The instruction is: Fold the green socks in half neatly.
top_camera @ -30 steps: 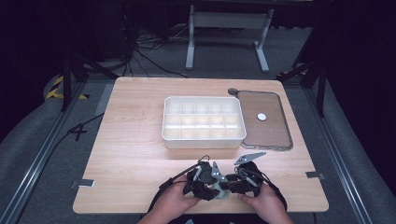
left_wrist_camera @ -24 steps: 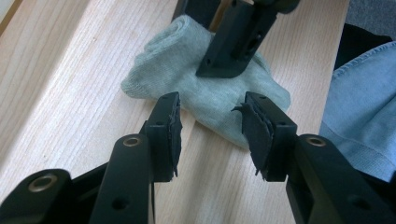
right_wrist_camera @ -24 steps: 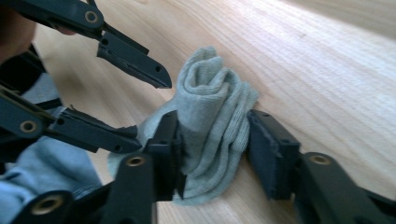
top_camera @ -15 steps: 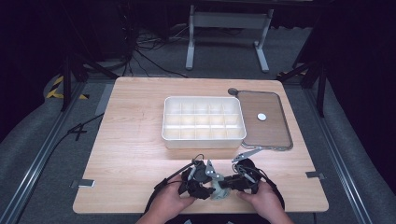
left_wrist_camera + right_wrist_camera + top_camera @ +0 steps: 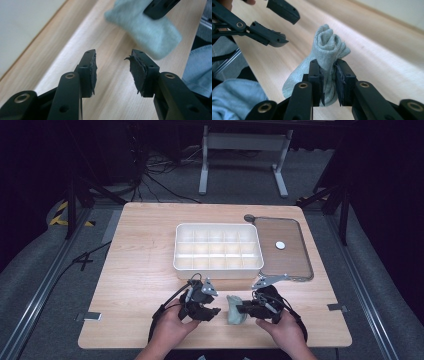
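Note:
A rolled pale grey-green sock [image 5: 233,310] [image 5: 328,47] is lifted a little off the wooden table [image 5: 140,265] near its front edge. My right gripper [image 5: 242,309] [image 5: 329,72] is shut on its middle; the jaws have just been closing with the sock between them, and the pads press the fabric in. My left gripper [image 5: 216,311] [image 5: 113,67] stands open just left of the sock with nothing between its pads. The sock [image 5: 147,30] hangs beyond it, apart from its jaws. The left gripper [image 5: 291,28] also appears at the upper left of the right gripper view.
A white box [image 5: 218,271] with several empty compartments sits in the middle of the table. Its clear brownish lid [image 5: 292,262] with a white knob lies to the right. Bare wood stretches to the left. Blue sleeves show at the table's front edge.
The two grippers were bunched together over the sock. The left one has since pulled away to the left, and the right one has closed on the sock and raised it slightly.

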Demonstrator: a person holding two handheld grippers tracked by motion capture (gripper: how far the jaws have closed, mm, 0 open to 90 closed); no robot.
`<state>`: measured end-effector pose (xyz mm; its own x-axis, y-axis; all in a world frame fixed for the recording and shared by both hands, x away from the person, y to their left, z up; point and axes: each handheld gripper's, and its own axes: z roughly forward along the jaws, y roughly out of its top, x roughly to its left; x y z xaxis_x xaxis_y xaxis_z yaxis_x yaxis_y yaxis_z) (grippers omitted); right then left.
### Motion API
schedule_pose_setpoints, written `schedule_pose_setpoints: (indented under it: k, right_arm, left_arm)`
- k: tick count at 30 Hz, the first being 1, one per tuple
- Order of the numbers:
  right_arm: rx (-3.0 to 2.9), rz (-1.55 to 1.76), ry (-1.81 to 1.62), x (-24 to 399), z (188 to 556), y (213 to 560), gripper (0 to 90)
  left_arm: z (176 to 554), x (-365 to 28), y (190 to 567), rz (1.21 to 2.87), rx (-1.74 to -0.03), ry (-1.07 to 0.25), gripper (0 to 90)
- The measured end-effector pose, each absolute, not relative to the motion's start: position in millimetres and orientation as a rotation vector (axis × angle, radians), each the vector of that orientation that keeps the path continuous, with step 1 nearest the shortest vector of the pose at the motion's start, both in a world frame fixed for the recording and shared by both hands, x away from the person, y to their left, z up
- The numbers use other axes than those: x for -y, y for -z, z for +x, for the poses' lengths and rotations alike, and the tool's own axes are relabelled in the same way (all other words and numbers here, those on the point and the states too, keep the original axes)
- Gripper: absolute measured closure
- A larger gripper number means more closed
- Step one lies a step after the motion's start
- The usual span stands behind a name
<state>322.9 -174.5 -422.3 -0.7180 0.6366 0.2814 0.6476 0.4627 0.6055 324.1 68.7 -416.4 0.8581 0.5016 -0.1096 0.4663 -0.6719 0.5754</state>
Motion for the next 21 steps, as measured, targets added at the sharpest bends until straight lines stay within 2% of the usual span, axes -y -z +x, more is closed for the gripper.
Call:
schedule_pose_setpoints:
  k: [8,21]
  right_arm:
    - [2.675,-1.283,1.225,187.0,332.3,391.2,76.6]
    - [2.777,-1.329,1.238,191.7,350.2,364.7,76.4]
  left_arm:
    - [335.9,-88.2,413.5,2.357,-0.802,-0.031,56.1]
    - [339.7,-98.2,410.5,2.324,-0.832,-0.039,55.6]
